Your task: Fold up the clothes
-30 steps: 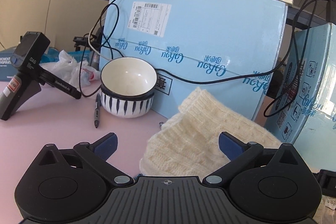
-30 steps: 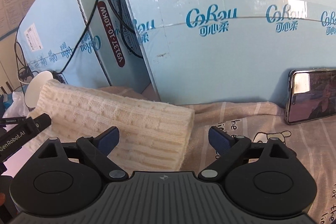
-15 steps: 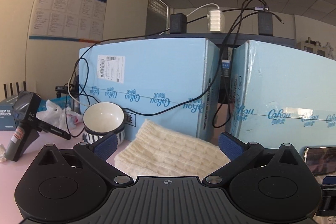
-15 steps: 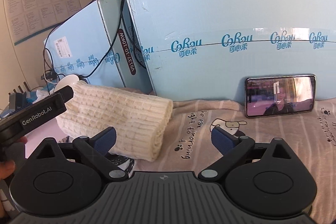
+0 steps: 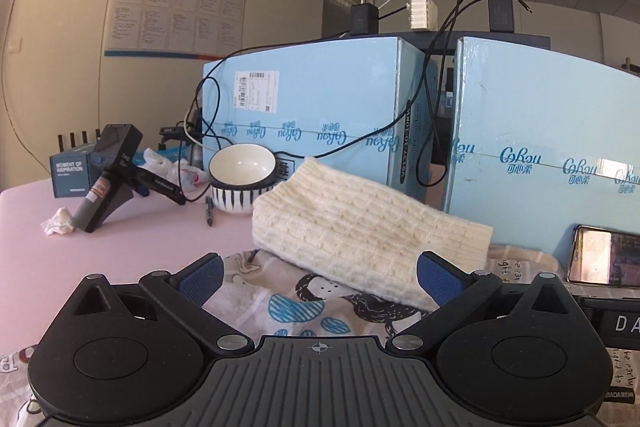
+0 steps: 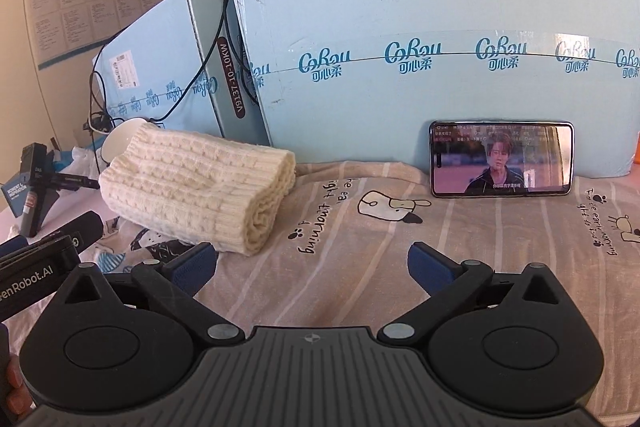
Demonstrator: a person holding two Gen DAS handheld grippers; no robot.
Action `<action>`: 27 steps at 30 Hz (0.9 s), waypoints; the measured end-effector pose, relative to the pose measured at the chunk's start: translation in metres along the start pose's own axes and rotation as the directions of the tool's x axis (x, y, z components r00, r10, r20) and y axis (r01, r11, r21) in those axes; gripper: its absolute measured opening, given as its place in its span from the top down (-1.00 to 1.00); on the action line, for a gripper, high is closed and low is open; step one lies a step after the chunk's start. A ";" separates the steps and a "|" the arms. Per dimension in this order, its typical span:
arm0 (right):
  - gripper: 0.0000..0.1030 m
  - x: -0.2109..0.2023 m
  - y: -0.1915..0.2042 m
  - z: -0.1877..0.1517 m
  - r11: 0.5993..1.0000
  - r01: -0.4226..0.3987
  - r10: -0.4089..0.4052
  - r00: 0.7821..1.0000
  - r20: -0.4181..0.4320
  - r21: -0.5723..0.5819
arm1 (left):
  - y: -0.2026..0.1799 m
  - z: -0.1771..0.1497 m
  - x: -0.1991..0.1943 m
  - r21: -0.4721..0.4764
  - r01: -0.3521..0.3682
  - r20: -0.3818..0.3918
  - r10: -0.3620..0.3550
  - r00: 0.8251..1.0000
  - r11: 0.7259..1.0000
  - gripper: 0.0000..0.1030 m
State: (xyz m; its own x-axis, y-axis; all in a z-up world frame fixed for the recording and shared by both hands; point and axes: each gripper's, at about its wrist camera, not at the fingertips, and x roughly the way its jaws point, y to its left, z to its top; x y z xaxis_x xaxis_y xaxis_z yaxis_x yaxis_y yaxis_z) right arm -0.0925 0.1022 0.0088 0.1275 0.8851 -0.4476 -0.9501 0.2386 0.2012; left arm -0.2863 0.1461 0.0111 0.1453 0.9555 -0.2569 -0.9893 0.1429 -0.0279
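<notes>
A: Biggest stuff first?
B: Two light-blue cartons (image 5: 320,131) (image 6: 440,39) stand side by side along the back, black cables (image 5: 424,95) hanging over them. In front, a pink table (image 5: 120,247) on the left and a striped cartoon-print cloth (image 6: 400,259) (image 5: 304,303) spread flat on the right.

A: The garment?
B: Cream knit sweater (image 5: 360,231) (image 6: 200,187), folded into a thick bundle. It lies on the left end of the printed cloth, just in front of where the two cartons meet. Folded layers show at its right end in the right wrist view.

A: Left tongs?
B: Left gripper (image 5: 320,277) is spread wide, nothing between the blue pads (image 5: 200,277). It hangs above the cloth, near side of the sweater, not touching it.

A: Right?
B: Right gripper (image 6: 314,267) same: wide open, holding nothing, over bare cloth to the right of the sweater. Its left pad (image 6: 196,267) is near the bundle's front corner; can't tell if they touch.

A: Smaller items?
B: Phone (image 6: 502,158) (image 5: 604,261) on its long edge, leaning on the right carton, screen lit. White bowl with a striped outside (image 5: 242,177) on the table behind the sweater's left end, a pen (image 5: 209,211) beside it. A black handheld device (image 5: 106,175) propped further left, crumpled tissue (image 5: 58,225) at its foot.
</notes>
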 end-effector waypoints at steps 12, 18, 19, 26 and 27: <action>-1.00 -0.019 0.002 -0.019 0.999 0.009 0.006 0.953 0.304 -0.048 | -0.007 -0.008 -0.025 0.033 -0.108 0.192 0.100 0.976 0.994 -1.00; -1.00 -0.023 0.012 -0.023 0.991 -0.026 0.070 0.937 0.342 -0.130 | -0.007 -0.011 -0.029 0.039 -0.158 0.215 0.146 0.966 0.987 -1.00; -1.00 -0.023 0.014 -0.023 0.990 -0.028 0.074 0.937 0.341 -0.140 | -0.007 -0.011 -0.028 0.045 -0.154 0.211 0.142 0.967 0.987 -1.00; -1.00 -0.025 0.019 -0.026 0.985 -0.046 0.103 0.933 0.346 -0.169 | -0.012 -0.012 -0.027 0.070 -0.140 0.220 0.122 0.968 0.988 -1.00; -1.00 -0.025 0.019 -0.026 0.984 -0.046 0.103 0.932 0.347 -0.170 | -0.013 -0.012 -0.027 0.071 -0.147 0.220 0.128 0.967 0.987 -1.00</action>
State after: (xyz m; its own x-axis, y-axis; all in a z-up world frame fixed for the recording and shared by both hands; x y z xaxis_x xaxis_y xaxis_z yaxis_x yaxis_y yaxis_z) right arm -0.1206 0.0745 0.0014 0.1195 0.9884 -0.0936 -0.9895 0.1263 0.0709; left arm -0.2775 0.1150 0.0072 0.0159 0.9991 -0.0395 -0.9968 0.0190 0.0783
